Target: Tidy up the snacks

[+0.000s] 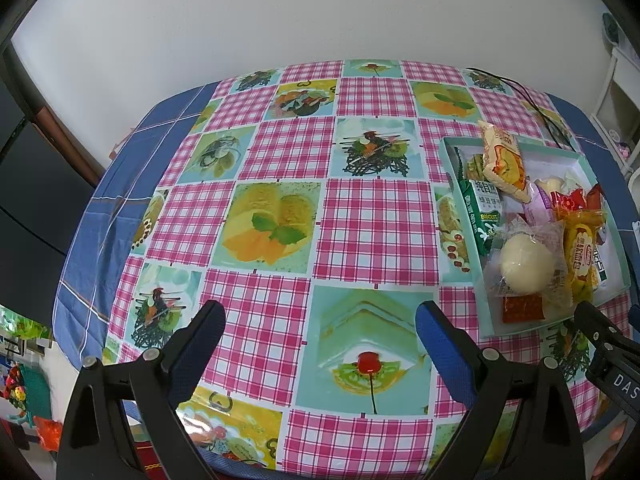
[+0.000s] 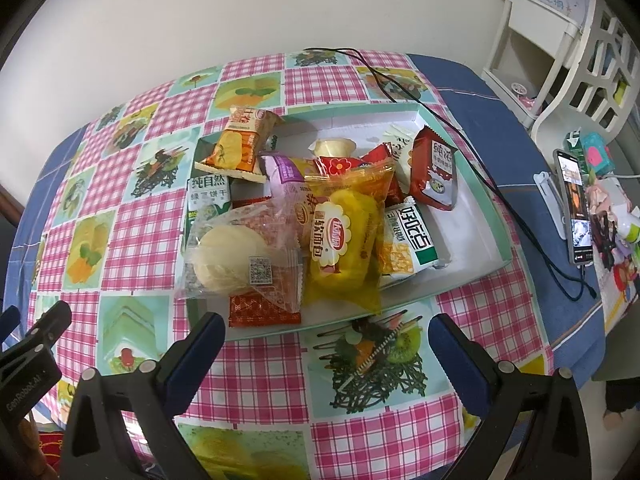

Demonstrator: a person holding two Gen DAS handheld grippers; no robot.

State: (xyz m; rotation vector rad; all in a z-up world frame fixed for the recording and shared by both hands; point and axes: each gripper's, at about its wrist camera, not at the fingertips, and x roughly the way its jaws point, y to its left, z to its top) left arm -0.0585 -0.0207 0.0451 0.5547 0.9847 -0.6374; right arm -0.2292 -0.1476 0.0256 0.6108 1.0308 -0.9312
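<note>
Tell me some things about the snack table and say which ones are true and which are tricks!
1. The snacks are piled in a shallow box. True.
2. The right gripper is holding the yellow bread packet. False: its fingers are open and empty, short of the box.
3. A black cable runs across the table past the box. True.
4. The left gripper is squeezed shut. False: it is open over the bare tablecloth.
5. A phone stands to the right of the box, with its screen lit. True.
6. The red sachet lies at the far end of the box. False: it lies at the near edge.
</note>
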